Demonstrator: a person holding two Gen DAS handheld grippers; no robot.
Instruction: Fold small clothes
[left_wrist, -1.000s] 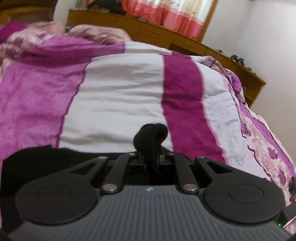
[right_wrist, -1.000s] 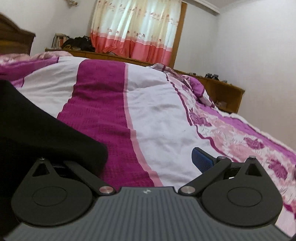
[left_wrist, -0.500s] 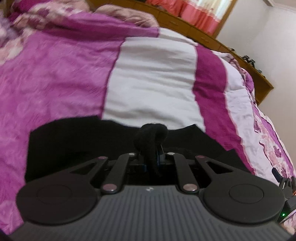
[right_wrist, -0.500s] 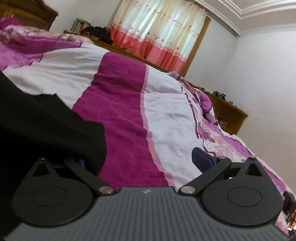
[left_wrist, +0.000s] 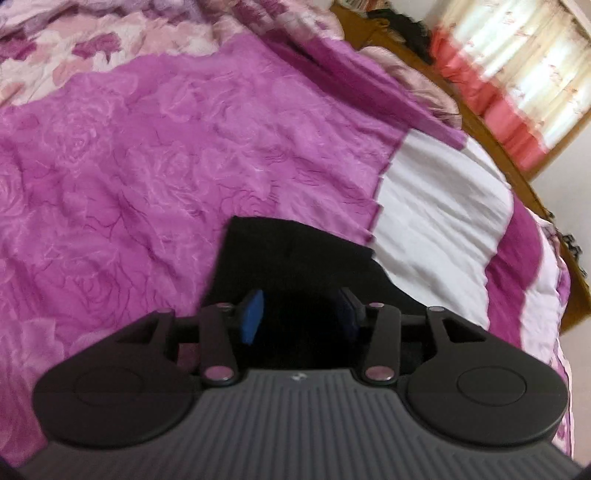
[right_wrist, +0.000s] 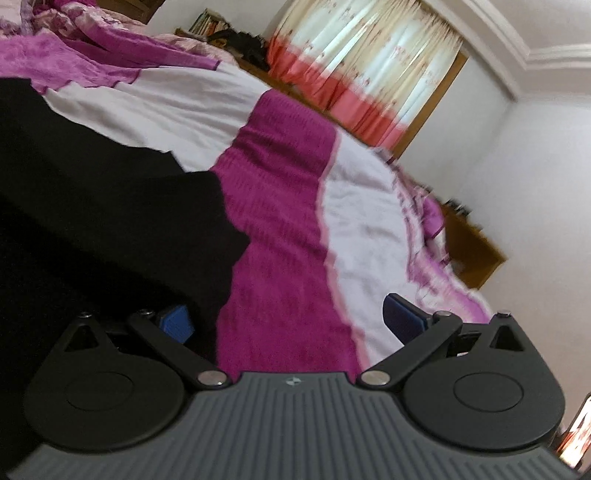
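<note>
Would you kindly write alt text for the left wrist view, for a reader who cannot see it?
The left gripper, its jaws just opened and blue pads apart, sits over a black garment lying on a purple, white and magenta bedspread. Pink-and-white curtains hang beyond the bed, blurred.

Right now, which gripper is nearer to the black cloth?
Left. The left gripper is directly over the black cloth, jaws just opened. The right gripper is at its edge, over the blanket.

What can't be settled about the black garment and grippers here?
- black garment: near part hidden by left gripper body in left wrist view; fold state unclear.
- Same garment, right wrist view: cut by left edge.
- right gripper: left pad partly behind cloth.
</note>
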